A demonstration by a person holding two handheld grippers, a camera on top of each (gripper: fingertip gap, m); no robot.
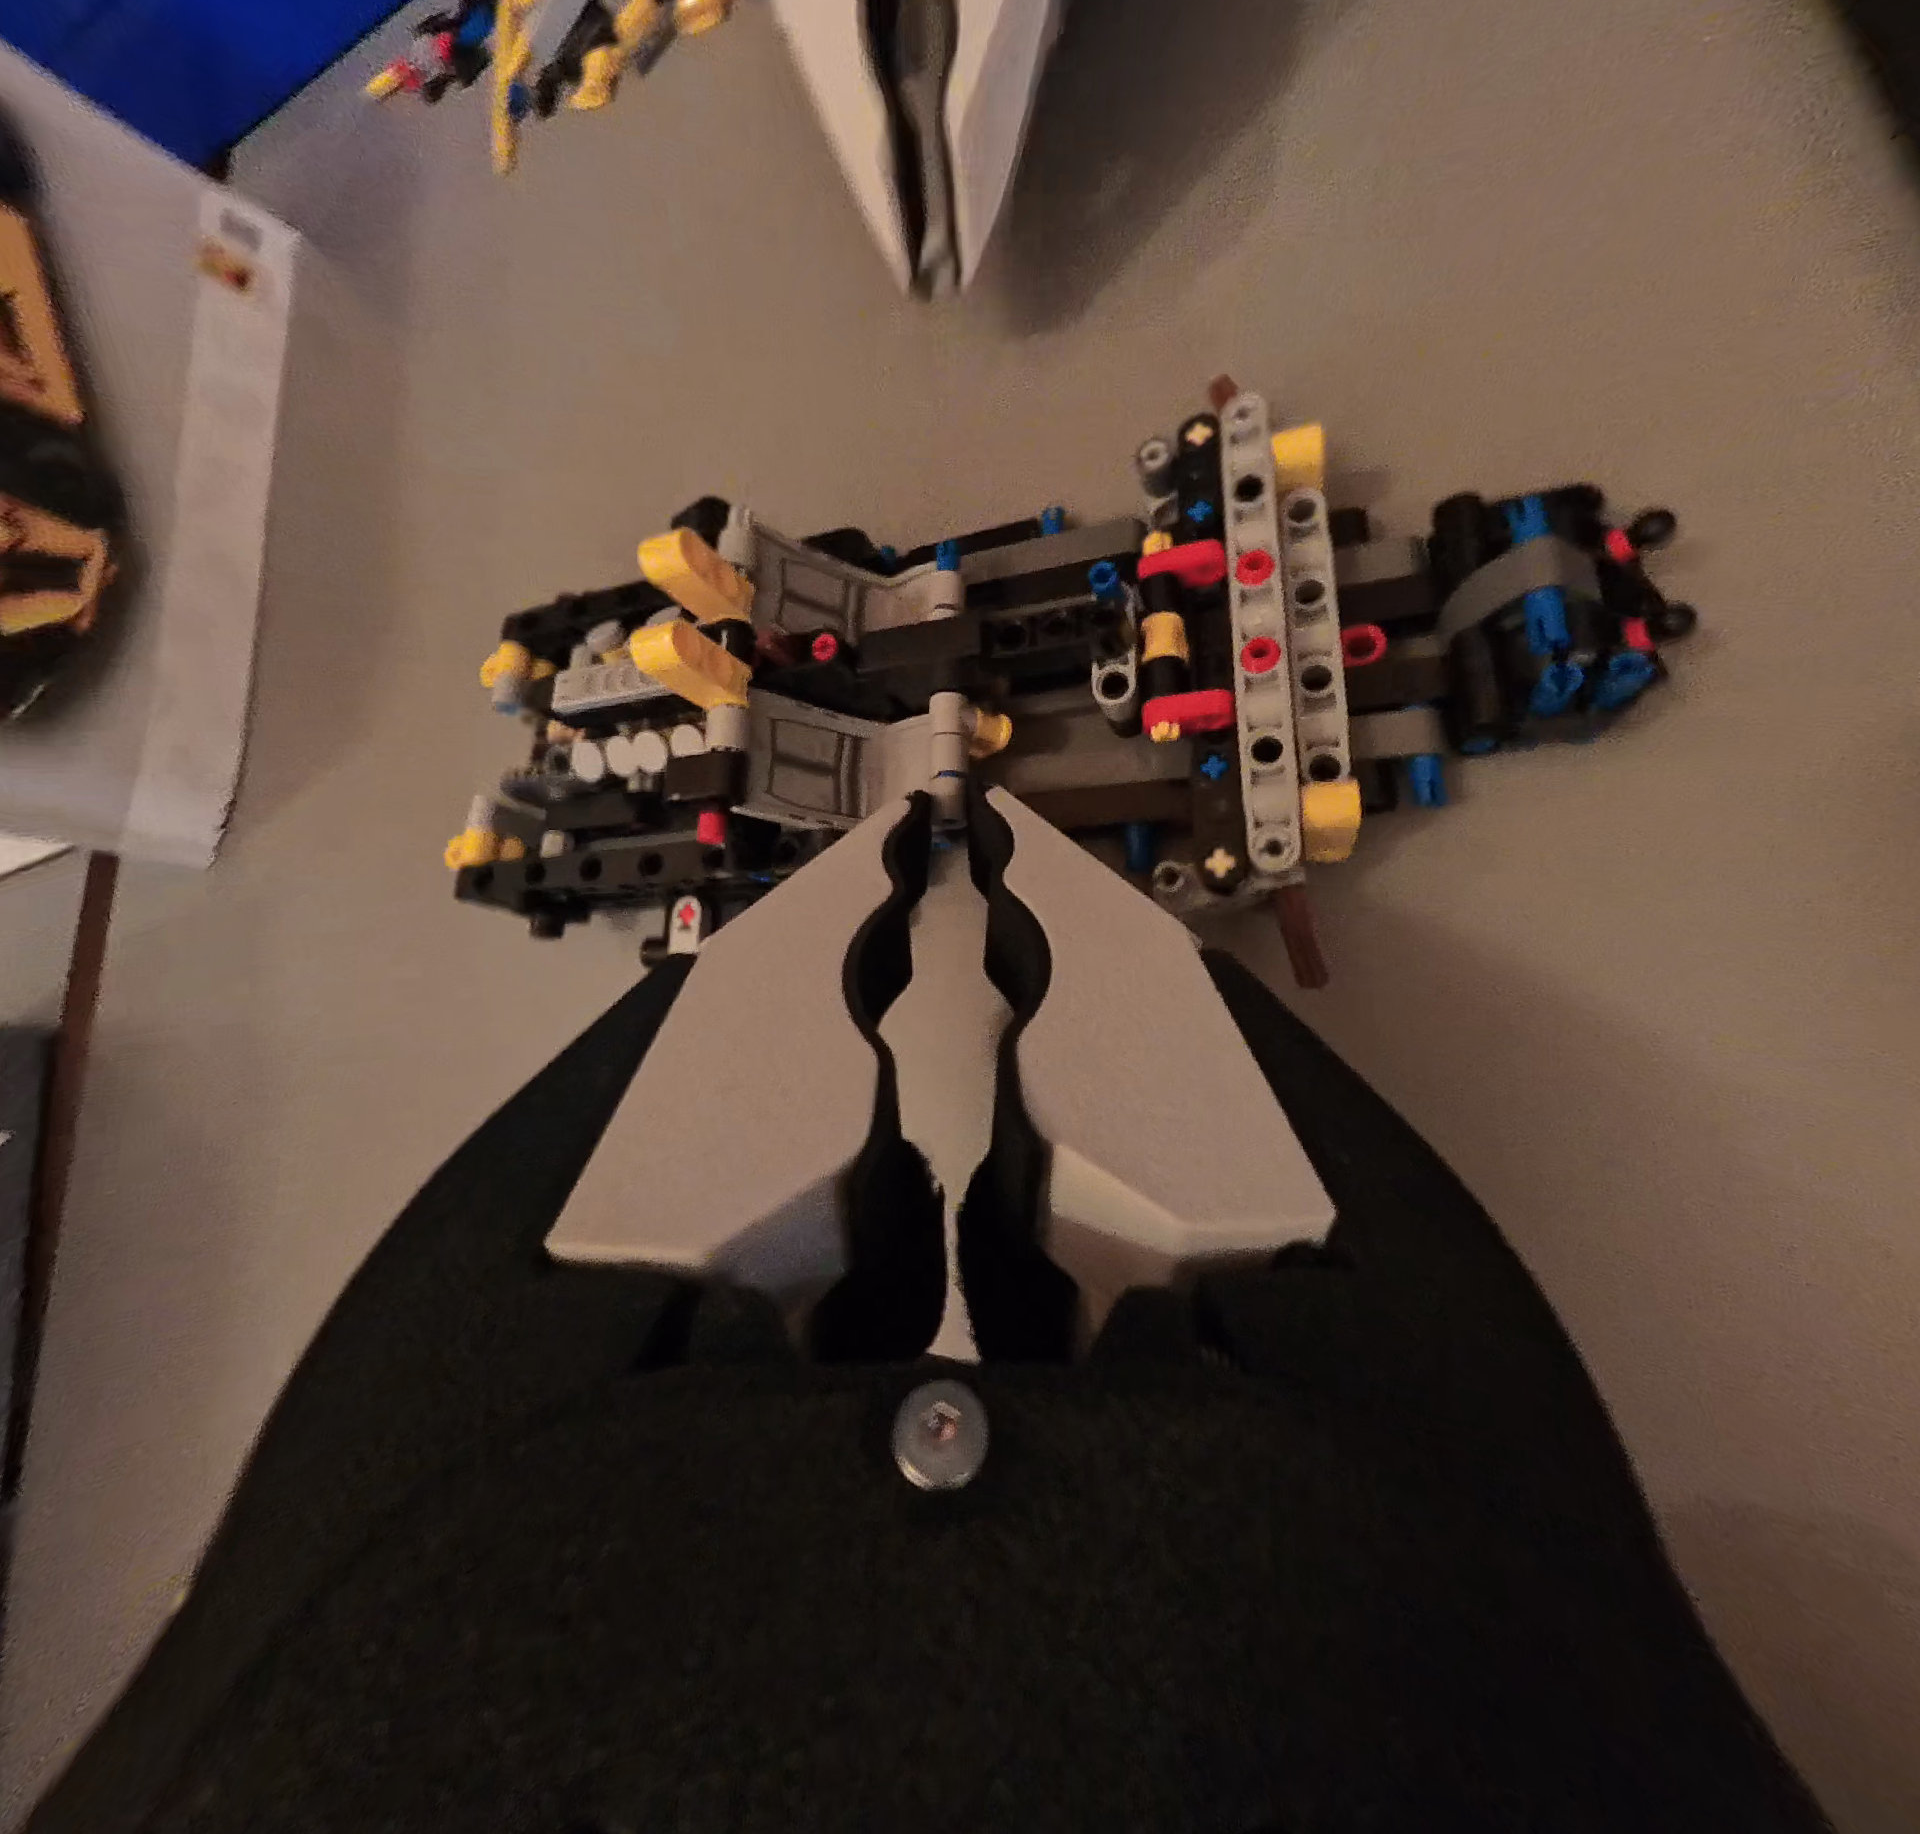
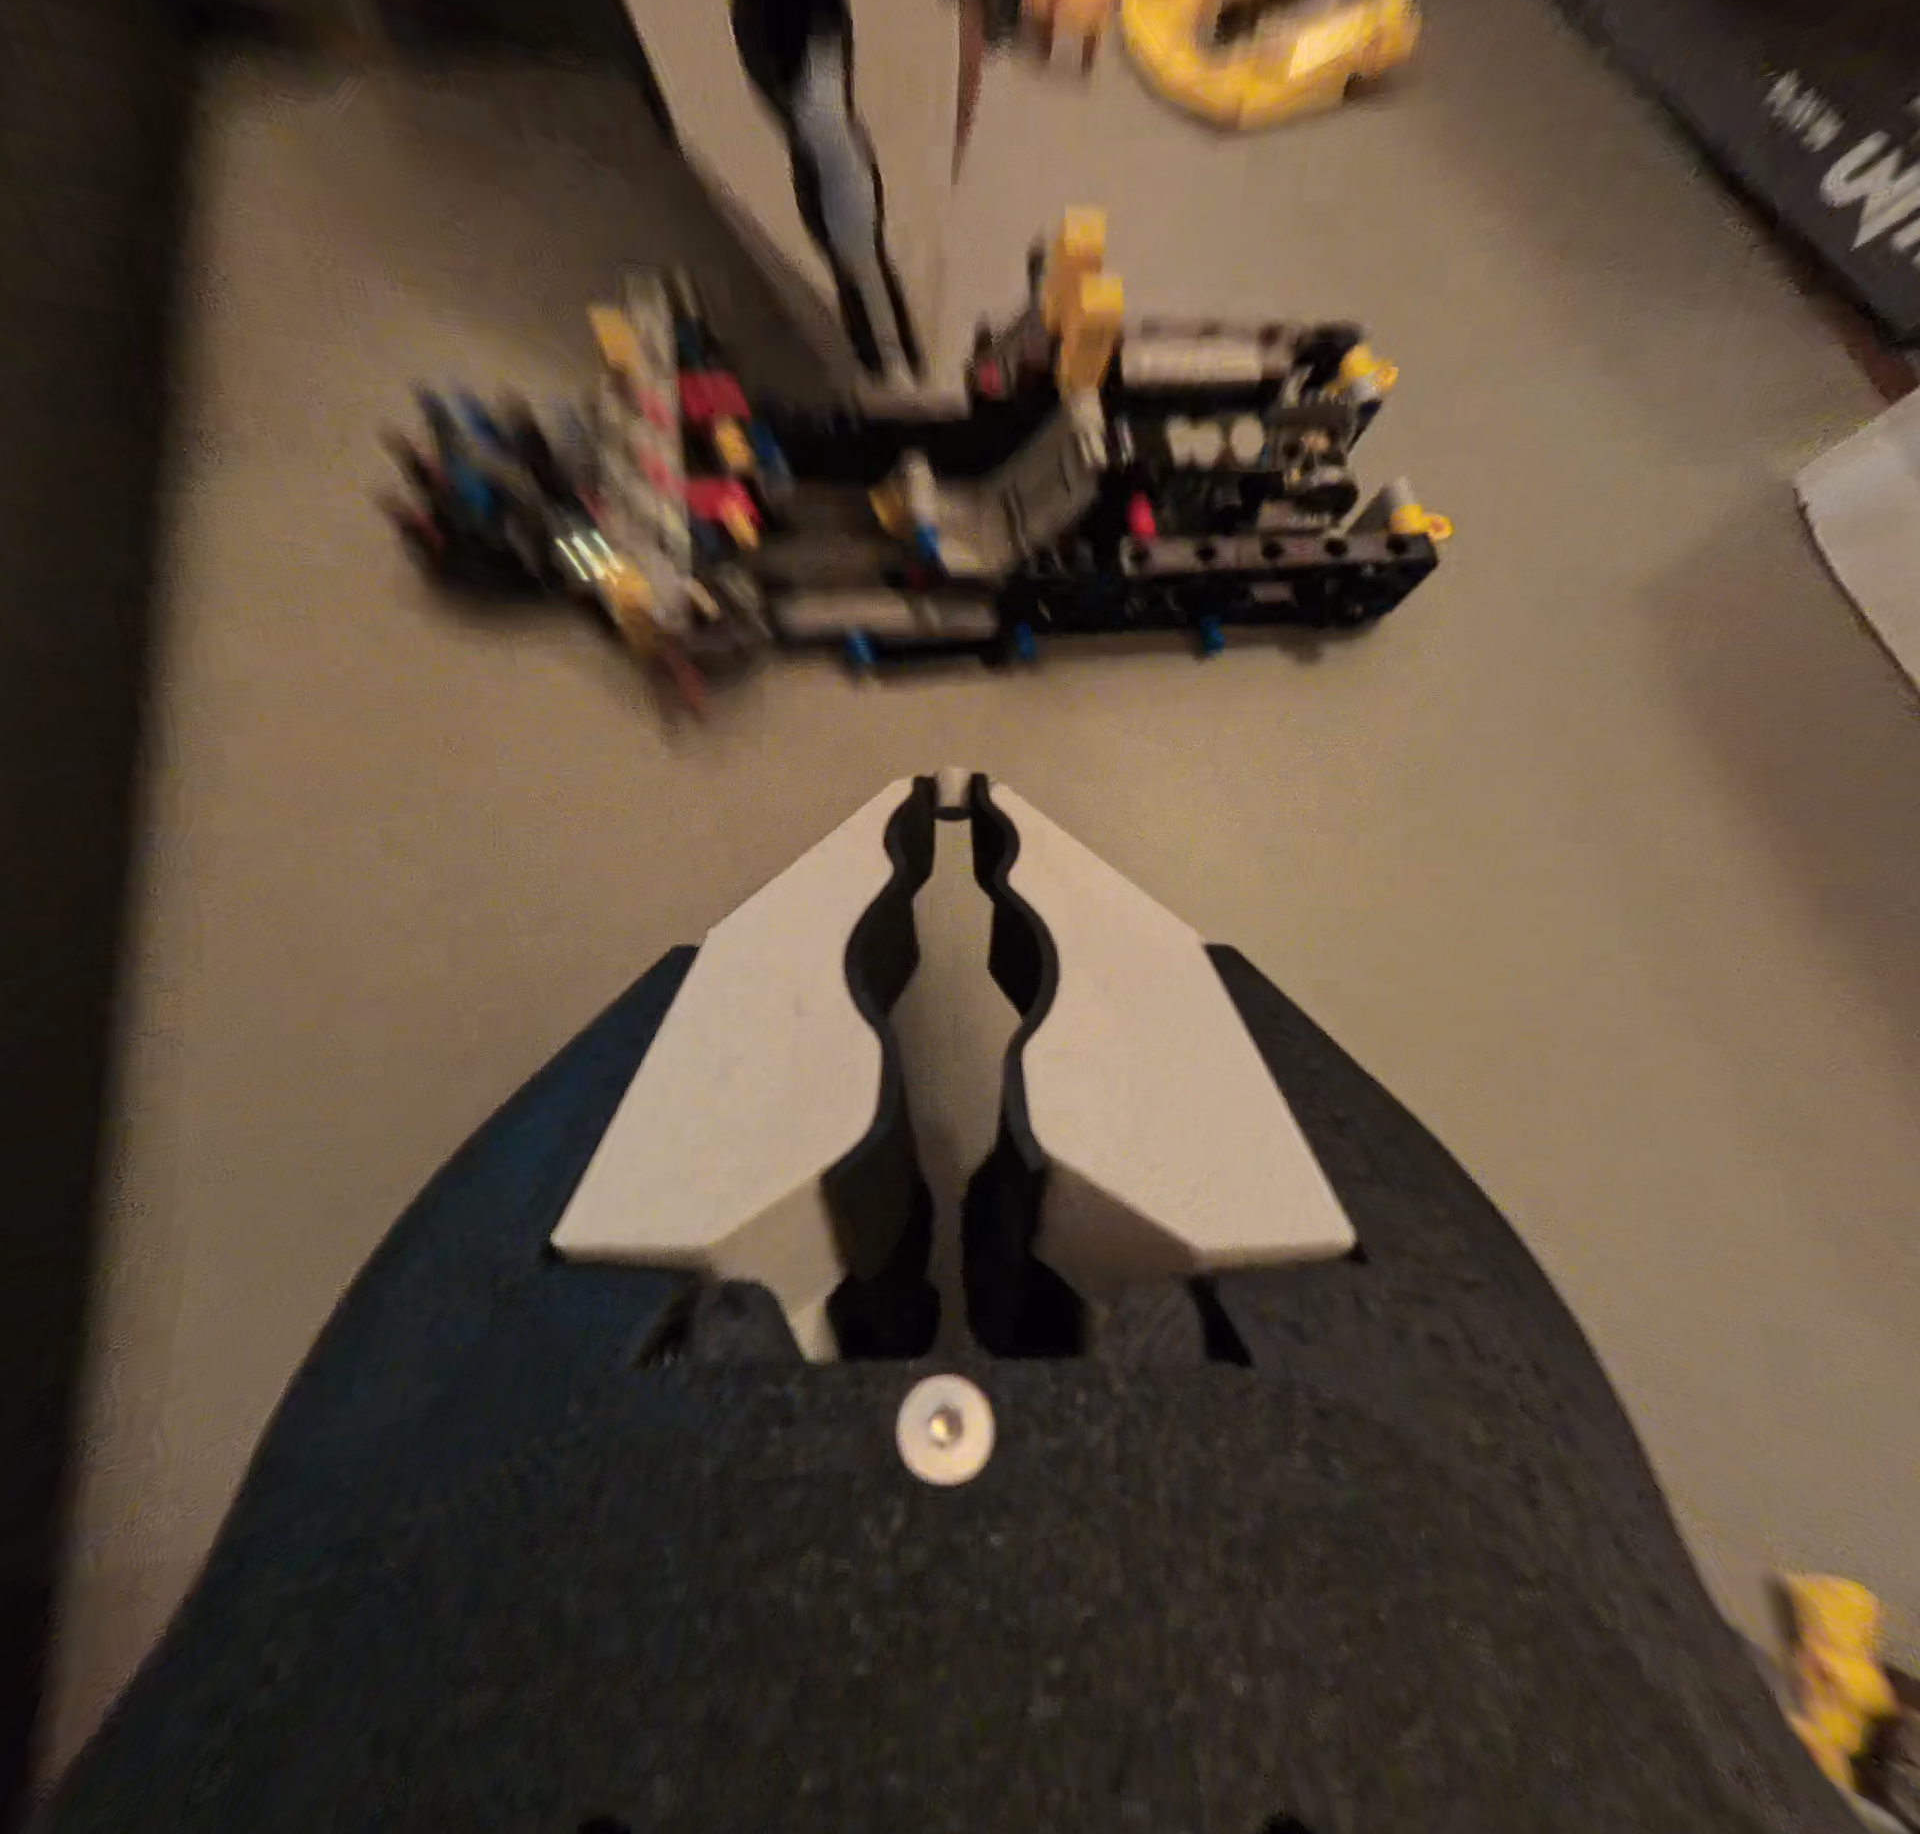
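In the left wrist view, a printed booklet (image 1: pixel 156 496) lies at the far left edge of the pale table (image 1: pixel 1558 1161), with a heap of loose yellow, black and blue building pieces (image 1: pixel 582 18) beyond it, next to a blue surface (image 1: pixel 208 8). A half-built toy vehicle frame (image 1: pixel 1039 662) of black, grey, yellow, red and blue bricks stretches across the middle of the table. The left gripper (image 1: pixel 943 805) has its tips drawn nearly together, clamped on a thin light-grey upright pin (image 1: pixel 945 745) at the near side of the frame's centre. Farther off, the other gripper points down toward the frame.

In the right wrist view, blurred by motion, the same frame (image 2: pixel 935 496) lies across the table (image 2: pixel 312 849), seen from the opposite side, the left gripper (image 2: pixel 883 361) coming down onto its far edge. The right gripper (image 2: pixel 951 797) hangs near the frame but clear of it, its tips closed on a small pale grey piece (image 2: pixel 953 785). A yellow moulded part (image 2: pixel 1268 28) sits at the far right, beside a dark box (image 2: pixel 1818 153) along the right edge.
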